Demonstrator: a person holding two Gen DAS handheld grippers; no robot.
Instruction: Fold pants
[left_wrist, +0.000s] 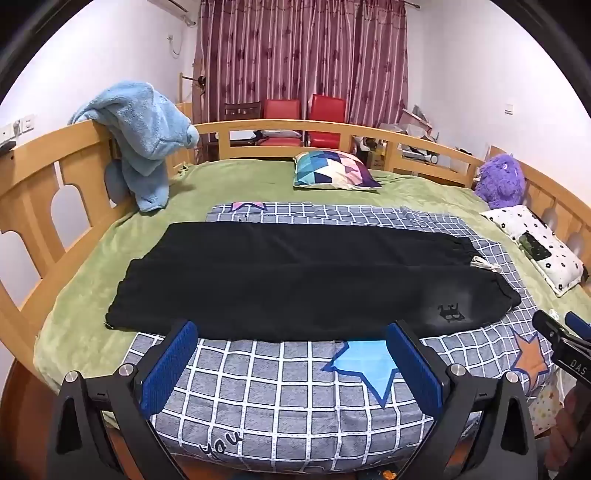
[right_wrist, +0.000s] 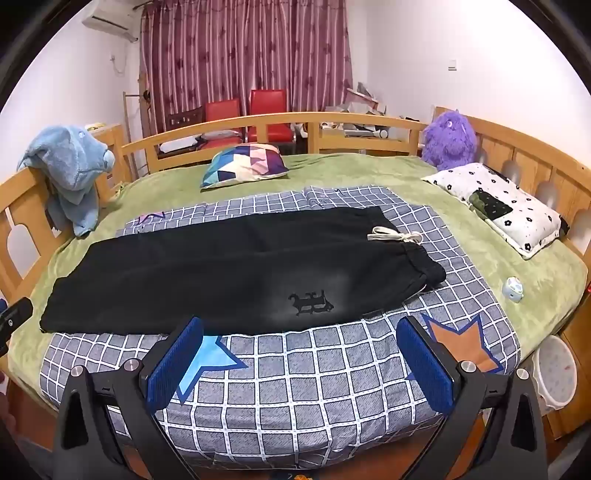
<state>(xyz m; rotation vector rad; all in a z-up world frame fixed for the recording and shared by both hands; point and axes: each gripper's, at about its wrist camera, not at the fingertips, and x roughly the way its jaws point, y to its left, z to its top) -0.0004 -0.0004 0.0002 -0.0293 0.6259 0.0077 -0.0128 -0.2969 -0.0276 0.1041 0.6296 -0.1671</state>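
We have the left gripper (left_wrist: 288, 354) with jaws spread wide and empty, above the checked sheet (left_wrist: 280, 398) near the leg end. The pants (left_wrist: 295, 273) lie flat across the bed, legs left, waistband right, seemingly unfolded. Our right gripper (right_wrist: 299, 350) is likewise released. We judge the first fold pending: next, pinch the near edge.

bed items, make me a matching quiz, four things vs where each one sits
Things:
1. black pants
2. blue towel
3. purple plush toy
4. floral pillow

Places:
A. draped over the bed rail on the left
B. far right corner of the bed
C. flat on the checkered blanket
D. right edge of the bed, nearer than the plush

Pairs: 1-C, 2-A, 3-B, 4-D
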